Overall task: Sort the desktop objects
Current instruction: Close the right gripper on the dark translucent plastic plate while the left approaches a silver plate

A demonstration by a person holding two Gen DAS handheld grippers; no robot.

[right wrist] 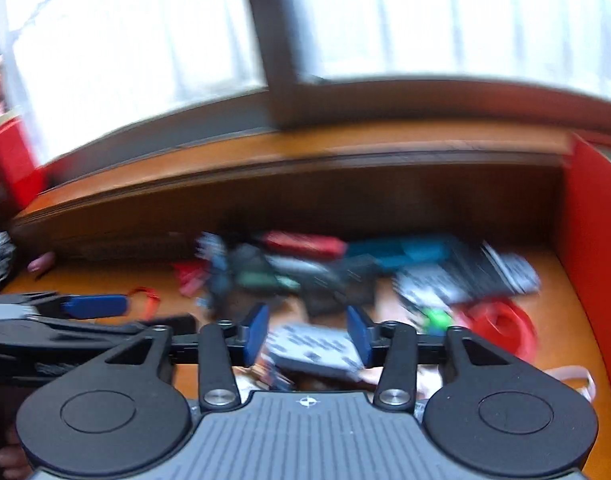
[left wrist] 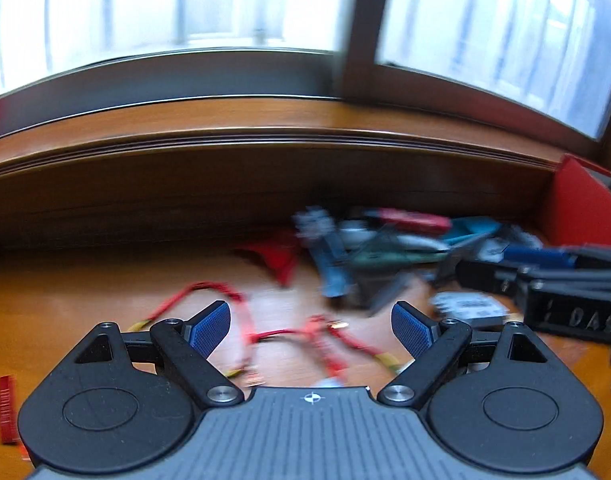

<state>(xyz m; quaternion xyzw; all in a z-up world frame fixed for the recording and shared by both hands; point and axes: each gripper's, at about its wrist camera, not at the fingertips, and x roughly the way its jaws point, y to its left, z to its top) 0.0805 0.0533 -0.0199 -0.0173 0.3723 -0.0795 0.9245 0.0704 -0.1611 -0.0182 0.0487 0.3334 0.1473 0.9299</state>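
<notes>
Twice looking over one cluttered desk (left wrist: 65, 300), first from the left wrist.

Holding the left gripper (left wrist: 310, 330) spread wide and gripping nothing. Hovering it above a tangle of red cables (left wrist: 209, 290), probably to keep both pads clear of the loops before picking one out. Seeing a blurred pile of mixed items (left wrist: 369, 248) heaped farther back against the wooden ledge, unsorted. Noticing a red box wall (left wrist: 581, 208) standing at the far right, likely serving as a bin for sorted things. Catching the right gripper (left wrist: 505, 266) reaching in from the right edge, just above a white printed packet (left wrist: 469, 308) that seems to be lying flat on the wood. Passing over a small red strip (left wrist: 7, 408) lying apart at the left edge.

Turning to the right wrist view.

Holding the right gripper (right wrist: 307, 338) about half closed, framing the same white printed packet (right wrist: 313, 350) between the blue pads. Not being able to tell, through the blur, whether those pads are pressing on it or only straddling it. Judging the narrowed gap as suiting a thin flat thing, taken by its edges. Seeing the left gripper (right wrist: 137, 314) lying low at the left, kept off to the side. Spotting a red ring (right wrist: 501, 328) and a green piece (right wrist: 437, 316) near the tall red wall (right wrist: 593, 240), with the main heap (right wrist: 305, 268) waiting behind.
</notes>
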